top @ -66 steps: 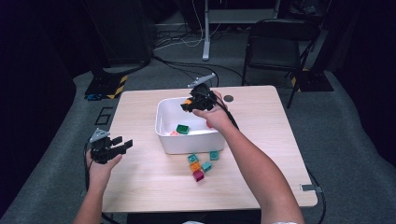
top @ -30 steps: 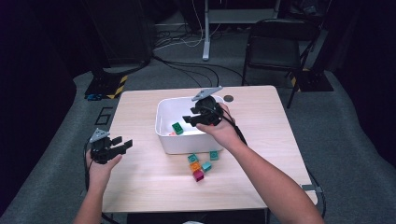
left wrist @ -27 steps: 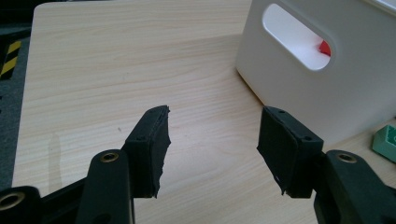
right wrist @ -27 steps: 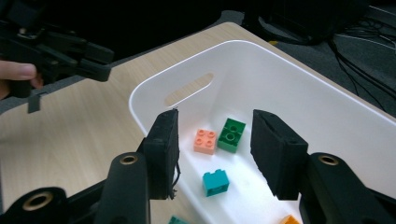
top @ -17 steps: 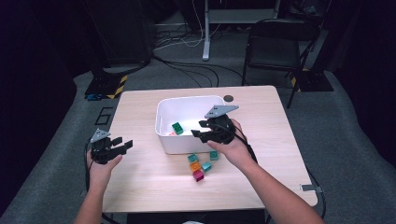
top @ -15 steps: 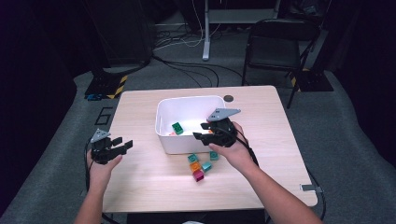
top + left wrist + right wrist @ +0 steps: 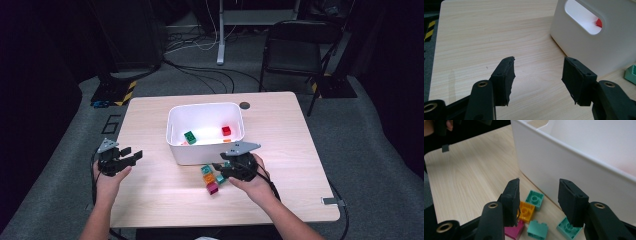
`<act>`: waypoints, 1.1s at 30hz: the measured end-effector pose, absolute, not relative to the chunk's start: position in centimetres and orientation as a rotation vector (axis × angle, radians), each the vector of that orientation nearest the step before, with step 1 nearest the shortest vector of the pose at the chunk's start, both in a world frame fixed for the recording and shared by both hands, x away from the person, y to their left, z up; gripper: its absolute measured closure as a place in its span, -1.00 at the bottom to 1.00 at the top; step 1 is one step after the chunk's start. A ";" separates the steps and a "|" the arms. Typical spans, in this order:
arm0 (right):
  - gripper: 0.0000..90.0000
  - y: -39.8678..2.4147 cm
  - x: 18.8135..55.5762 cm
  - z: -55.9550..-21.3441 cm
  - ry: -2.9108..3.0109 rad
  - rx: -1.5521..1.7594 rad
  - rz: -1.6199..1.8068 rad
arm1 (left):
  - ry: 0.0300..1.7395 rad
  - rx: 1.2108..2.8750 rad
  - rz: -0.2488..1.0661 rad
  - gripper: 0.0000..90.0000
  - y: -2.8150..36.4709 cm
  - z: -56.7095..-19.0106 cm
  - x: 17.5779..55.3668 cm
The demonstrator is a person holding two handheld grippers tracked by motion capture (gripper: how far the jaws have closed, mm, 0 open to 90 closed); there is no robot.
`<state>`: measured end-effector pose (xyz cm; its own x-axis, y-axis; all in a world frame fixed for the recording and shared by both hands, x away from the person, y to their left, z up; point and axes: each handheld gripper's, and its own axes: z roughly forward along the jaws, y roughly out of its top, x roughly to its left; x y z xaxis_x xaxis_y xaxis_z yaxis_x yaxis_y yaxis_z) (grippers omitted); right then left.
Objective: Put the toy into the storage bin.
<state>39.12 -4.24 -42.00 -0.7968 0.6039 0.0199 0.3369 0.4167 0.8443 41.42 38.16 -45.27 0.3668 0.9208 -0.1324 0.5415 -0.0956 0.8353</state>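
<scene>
— Starting at the left: the left gripper (image 7: 131, 157) hovers over bare table (image 7: 150, 125), jaws apart, empty. What's next?

— The bin (image 7: 175, 145), holding a green brick (image 7: 190, 137) and a red brick (image 7: 226, 131). Its front wall hides the floor nearest us.

— And right?

— The right gripper (image 7: 218, 167), jaws open and empty, has come down from the bin to the loose bricks (image 7: 212, 179) just before it.

Dim room, grey carpet floor (image 7: 380, 150), black folding chair (image 7: 295, 47), cables (image 7: 200, 75), light wooden table (image 7: 280, 130)
</scene>
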 end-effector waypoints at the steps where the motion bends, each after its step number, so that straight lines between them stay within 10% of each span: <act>1: 0.15 -4.2 38.8 -42.6 2.387 0.820 1.316 | 1.291 1.764 0.553 -0.05 38.1 -45.3 41.4; 33: 0.11 -2.2 36.3 -49.9 2.516 0.821 1.241 | 1.290 1.767 0.555 -0.05 38.2 -45.3 41.4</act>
<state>36.25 -2.19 -49.94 -0.8201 0.5701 0.0491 0.3859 0.4877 0.7831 41.43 38.18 -45.32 0.3672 0.9212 -0.1282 0.5409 -0.0994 0.8352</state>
